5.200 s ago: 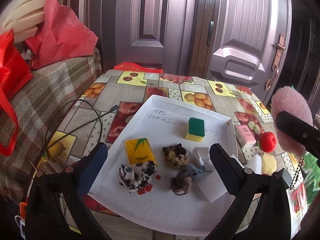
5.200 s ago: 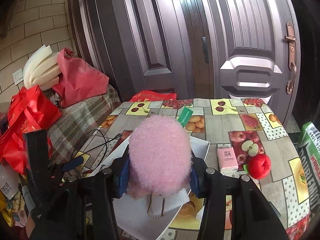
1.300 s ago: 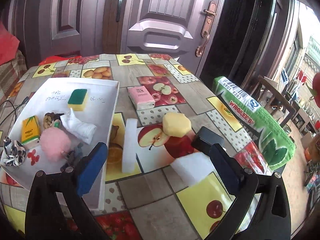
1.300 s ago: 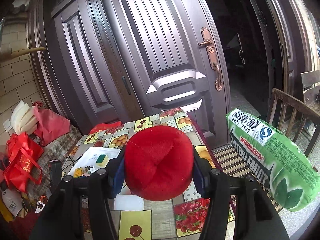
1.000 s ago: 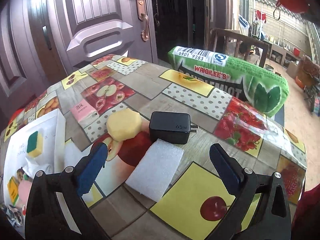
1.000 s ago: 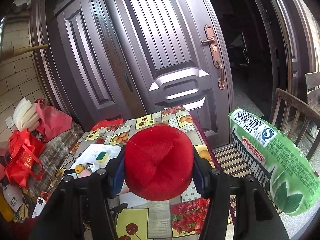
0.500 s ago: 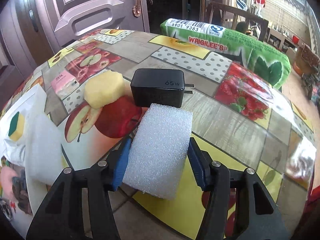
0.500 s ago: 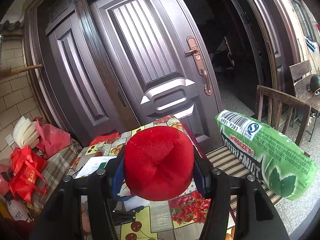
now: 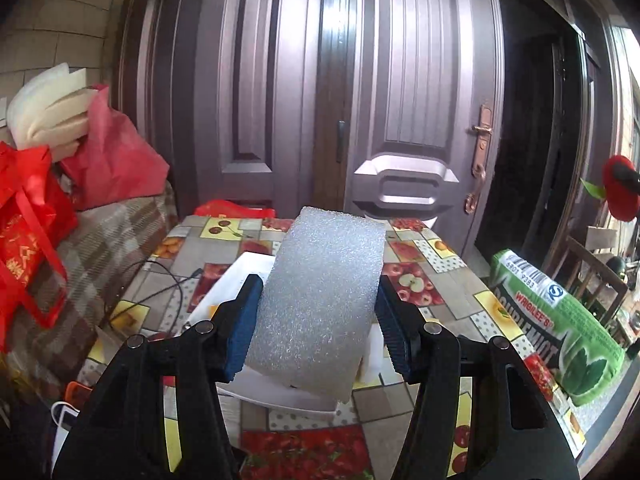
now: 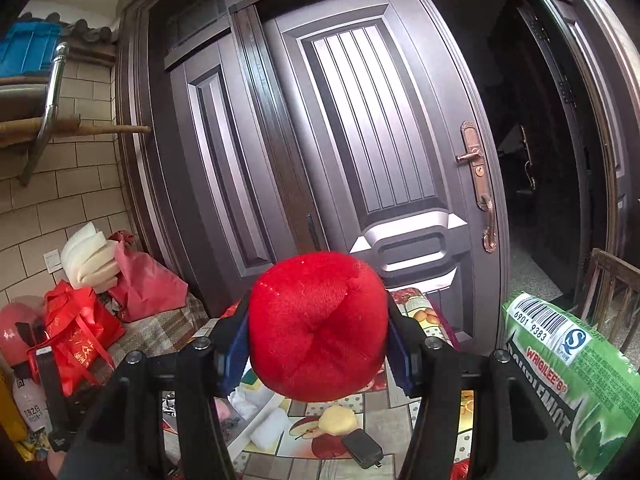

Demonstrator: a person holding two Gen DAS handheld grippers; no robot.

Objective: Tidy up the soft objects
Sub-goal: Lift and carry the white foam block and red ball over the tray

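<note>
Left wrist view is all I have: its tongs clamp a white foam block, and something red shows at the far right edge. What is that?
Observer: A red plush toy, pinched in the right tongs, held above the table.
Reviewer: Anything soft on the table that the foam hides from me?
Observer: A yellow sponge lies on the tablecloth.
Reviewer: Anything beside it?
Observer: A black charger, right next to the sponge on the near side.
</note>
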